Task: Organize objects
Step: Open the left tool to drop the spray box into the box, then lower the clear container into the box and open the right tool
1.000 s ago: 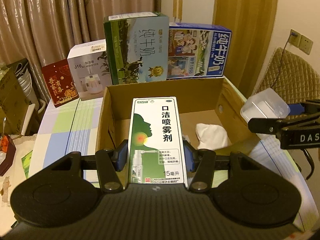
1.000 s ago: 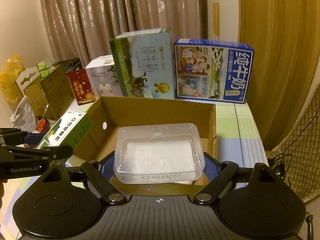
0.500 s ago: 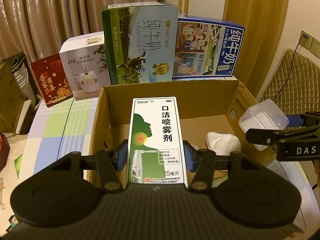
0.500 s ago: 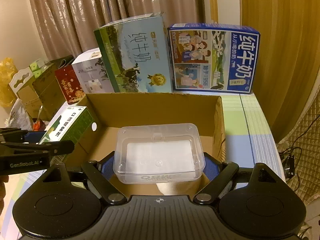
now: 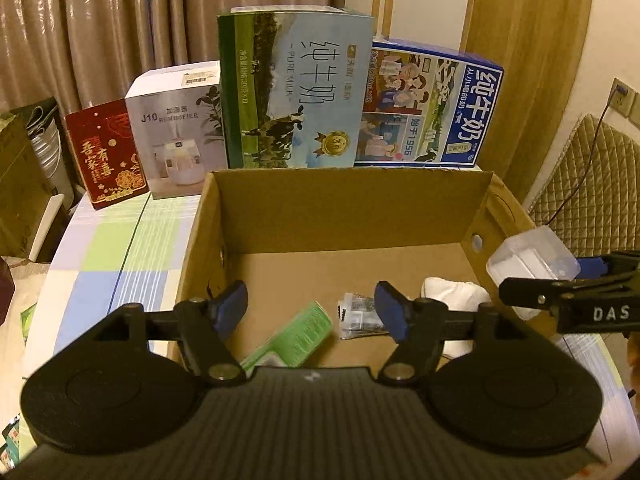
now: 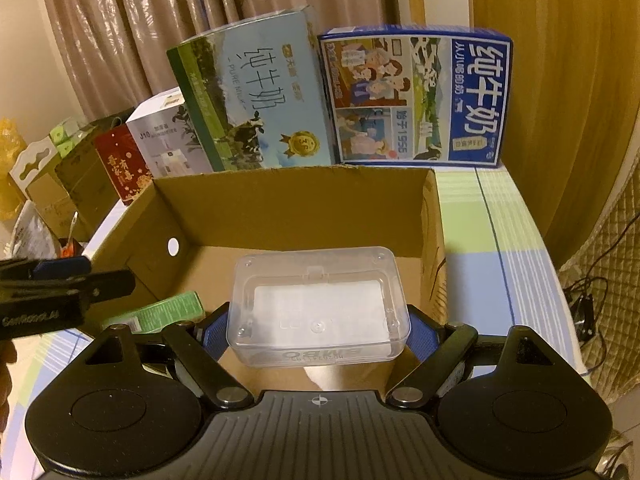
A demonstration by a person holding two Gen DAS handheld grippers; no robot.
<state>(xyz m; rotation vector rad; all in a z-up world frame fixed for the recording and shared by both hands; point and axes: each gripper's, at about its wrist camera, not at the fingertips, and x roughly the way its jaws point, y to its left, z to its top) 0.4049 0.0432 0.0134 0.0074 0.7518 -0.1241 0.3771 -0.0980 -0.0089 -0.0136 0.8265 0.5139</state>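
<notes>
Hovering over the near edge of the cardboard box (image 5: 348, 208), the left gripper (image 5: 312, 308) has its jaws spread wide with nothing between them. Directly below and just ahead of it, the green-and-white spray carton (image 5: 298, 338) lies flat on the box floor at the near left, its long axis running diagonally from near-left to far-right. Just right of the carton sits a small crinkled packet (image 5: 356, 316), and further right a white soft wad (image 5: 454, 292) rests against the right wall.

At the right side, the right gripper (image 6: 318, 334) is clamped on the clear plastic case (image 6: 318, 306), one blue pad on each short end, so the case's long axis runs left to right across the jaws. In the right wrist view the case hangs above the box's near edge, with the open floor of the box ahead of and below it; the bare patch appears to lie toward the far middle and right, away from the carton at the left.

My judgement is that the case is next to go in, and the right hand, already carrying it, is the nearer one. The move turns on lowering it forward and down into that free area without landing on the wad
</notes>
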